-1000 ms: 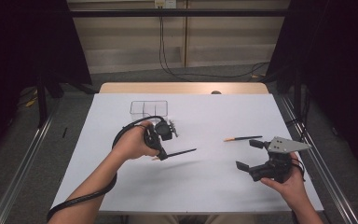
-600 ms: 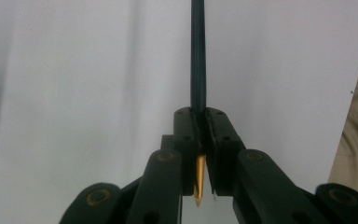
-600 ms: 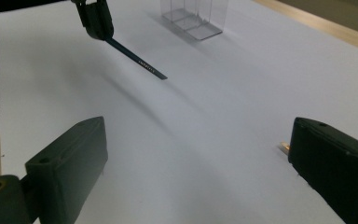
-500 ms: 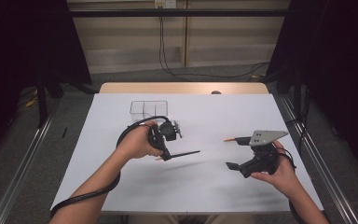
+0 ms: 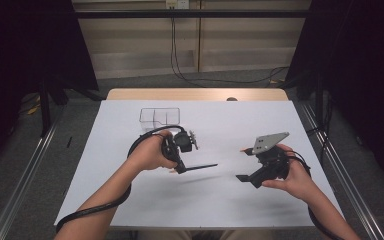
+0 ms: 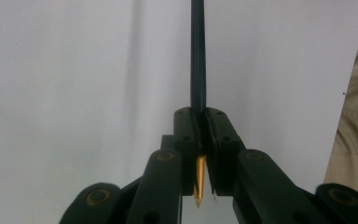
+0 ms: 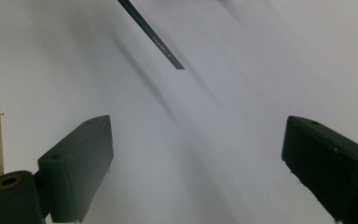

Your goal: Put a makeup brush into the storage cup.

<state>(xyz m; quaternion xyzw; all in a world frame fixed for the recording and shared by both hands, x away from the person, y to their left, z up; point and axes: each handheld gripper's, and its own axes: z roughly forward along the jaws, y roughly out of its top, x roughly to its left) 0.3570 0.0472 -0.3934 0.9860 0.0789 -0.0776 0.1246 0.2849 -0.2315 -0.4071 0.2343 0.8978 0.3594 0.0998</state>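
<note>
Pencil [image 5: 200, 166], dark and slim, juts out to the right from my left gripper [image 5: 179, 167] in the high view, clamped near one end and held just above the white table [image 5: 220, 200], roughly level. My left hand [image 5: 152, 150] wraps the gripper body, its cable looping back along my forearm. My right gripper [image 5: 245, 178] sits well apart to the right in my right hand [image 5: 292, 175], jaws spread and holding nothing, its grey three-cornered plate tilted up on top. An orange-tipped pencil [image 5: 246, 149] lies on the table just behind that plate, partly hidden by it. A clear compartment tray [image 5: 160, 116] stands near the far left of the sheet, beyond my left hand. Open white surface lies between the two grippers and toward the near edge; the far edge shows a strip of wood.

From the left gripper view, my jaws are closed tight on the pencil [image 6: 198, 60], which runs straight away from me over the white surface; its gold sharpened tip pokes back between the jaw links. A beige sleeve [image 6: 356, 135] borders the right edge.

From the right gripper view, my two black jaws stand wide apart with bare table between them. The other pencil's blunt end [image 7: 156, 39] hangs ahead at upper left; tiny print runs along it, too small to read.
</note>
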